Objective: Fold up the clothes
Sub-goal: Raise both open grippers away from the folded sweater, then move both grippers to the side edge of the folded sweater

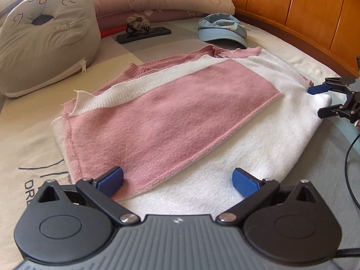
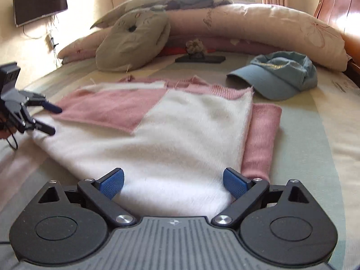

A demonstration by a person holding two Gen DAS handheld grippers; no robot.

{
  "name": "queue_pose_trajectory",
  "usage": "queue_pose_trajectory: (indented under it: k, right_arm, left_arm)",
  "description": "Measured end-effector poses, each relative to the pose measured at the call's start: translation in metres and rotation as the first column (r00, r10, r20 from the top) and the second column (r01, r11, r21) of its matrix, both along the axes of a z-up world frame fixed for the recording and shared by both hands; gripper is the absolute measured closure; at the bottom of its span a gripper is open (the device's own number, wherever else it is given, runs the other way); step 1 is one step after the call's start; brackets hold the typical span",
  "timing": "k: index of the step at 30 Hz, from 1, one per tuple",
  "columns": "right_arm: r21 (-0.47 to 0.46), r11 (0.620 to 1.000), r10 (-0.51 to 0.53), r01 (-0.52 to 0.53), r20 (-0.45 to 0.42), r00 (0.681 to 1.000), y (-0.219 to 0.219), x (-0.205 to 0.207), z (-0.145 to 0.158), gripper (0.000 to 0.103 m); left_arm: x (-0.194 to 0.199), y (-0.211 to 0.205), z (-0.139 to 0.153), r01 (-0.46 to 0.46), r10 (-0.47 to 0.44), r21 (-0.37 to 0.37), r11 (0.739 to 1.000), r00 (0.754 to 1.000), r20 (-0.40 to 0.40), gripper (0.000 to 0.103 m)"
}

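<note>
A pink and white knitted sweater (image 1: 162, 126) lies partly folded on the bed, a pink panel turned over its white part. In the left wrist view my left gripper (image 1: 178, 181) stands open low over the near hem, its blue pads apart on either side of the cloth edge. My right gripper (image 1: 316, 101) is open at the sweater's right edge. In the right wrist view my right gripper (image 2: 174, 183) is open over the white part of the sweater (image 2: 171, 135), with a folded pink sleeve to its right. My left gripper (image 2: 52, 120) shows open at the far left edge.
A blue cap (image 1: 221, 29) lies beyond the sweater, beside a dark phone (image 1: 144, 34) with a hair clip on it. A grey cat cushion (image 1: 47, 42) and long pink pillows (image 2: 258, 27) line the back. A wooden headboard (image 1: 303, 15) runs on the right.
</note>
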State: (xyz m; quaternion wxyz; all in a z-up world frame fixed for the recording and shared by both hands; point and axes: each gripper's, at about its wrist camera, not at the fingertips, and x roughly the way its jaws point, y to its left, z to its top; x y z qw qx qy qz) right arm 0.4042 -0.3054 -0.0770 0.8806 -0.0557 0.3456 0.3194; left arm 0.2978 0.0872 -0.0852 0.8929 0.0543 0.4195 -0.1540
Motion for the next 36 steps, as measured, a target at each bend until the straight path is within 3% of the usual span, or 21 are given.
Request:
queue_pose_trajectory:
  k: [3, 7, 9, 11, 13, 15, 21, 25, 27, 30, 35, 36]
  right_arm:
    - [-0.044, 0.998, -0.033, 0.034, 0.015, 0.999, -0.001, -0.010, 0.008, 0.003]
    - [0.039, 0.997, -0.062, 0.061, 0.036, 0.997, 0.003, -0.010, 0.023, 0.002]
    - [0.034, 0.998, -0.063, 0.061, 0.057, 0.996, 0.014, -0.008, 0.024, 0.002]
    - [0.036, 0.997, -0.061, 0.061, 0.005, 0.998, 0.020, -0.006, 0.014, 0.002]
    - [-0.021, 0.996, -0.083, 0.082, -0.025, 0.996, 0.021, -0.012, -0.002, 0.002]
    - [-0.048, 0.996, -0.075, 0.075, 0.019, 0.997, 0.019, -0.029, -0.008, 0.002]
    - [-0.051, 0.996, -0.080, 0.079, -0.016, 0.997, 0.024, -0.043, 0.001, 0.000]
    - [-0.084, 0.993, -0.083, 0.082, -0.007, 0.997, 0.029, -0.046, 0.001, 0.000]
    - [-0.050, 0.995, -0.088, 0.087, -0.015, 0.996, 0.023, -0.044, 0.009, 0.001]
    - [0.040, 0.991, -0.124, 0.125, -0.015, 0.992, 0.005, -0.029, 0.027, 0.005]
    - [0.156, 0.966, -0.195, 0.208, -0.095, 0.976, -0.029, 0.034, 0.036, 0.035]
    - [0.171, 0.957, -0.215, 0.232, -0.117, 0.970, -0.035, 0.048, 0.034, 0.037]
  left_arm:
    - [-0.012, -0.004, 0.010, 0.017, -0.016, -0.051, 0.999, 1.000, 0.011, 0.001]
    - [-0.024, -0.015, 0.015, 0.067, -0.066, -0.120, 0.990, 0.998, 0.011, 0.001]
    - [-0.030, -0.020, 0.011, 0.065, -0.066, -0.121, 0.990, 0.998, 0.001, 0.001]
    - [-0.040, -0.018, 0.006, 0.039, -0.041, -0.119, 0.992, 0.999, -0.015, 0.001]
    - [-0.054, -0.012, 0.002, 0.011, -0.014, -0.110, 0.994, 1.000, -0.022, 0.001]
    - [-0.070, -0.003, -0.001, -0.013, 0.011, -0.096, 0.995, 1.000, -0.023, 0.001]
    - [-0.088, 0.002, 0.013, -0.016, 0.020, -0.155, 0.988, 1.000, 0.020, 0.001]
    - [-0.081, -0.008, 0.010, -0.029, 0.031, -0.128, 0.991, 0.999, 0.017, 0.001]
    - [-0.080, -0.010, 0.011, -0.035, 0.039, -0.116, 0.993, 0.999, 0.028, 0.001]
    - [-0.077, -0.013, 0.012, -0.047, 0.052, -0.116, 0.992, 0.998, 0.042, 0.001]
    - [-0.073, -0.017, 0.011, -0.065, 0.073, -0.121, 0.990, 0.996, 0.055, 0.001]
    - [-0.072, -0.018, 0.011, -0.068, 0.075, -0.124, 0.990, 0.996, 0.055, 0.001]
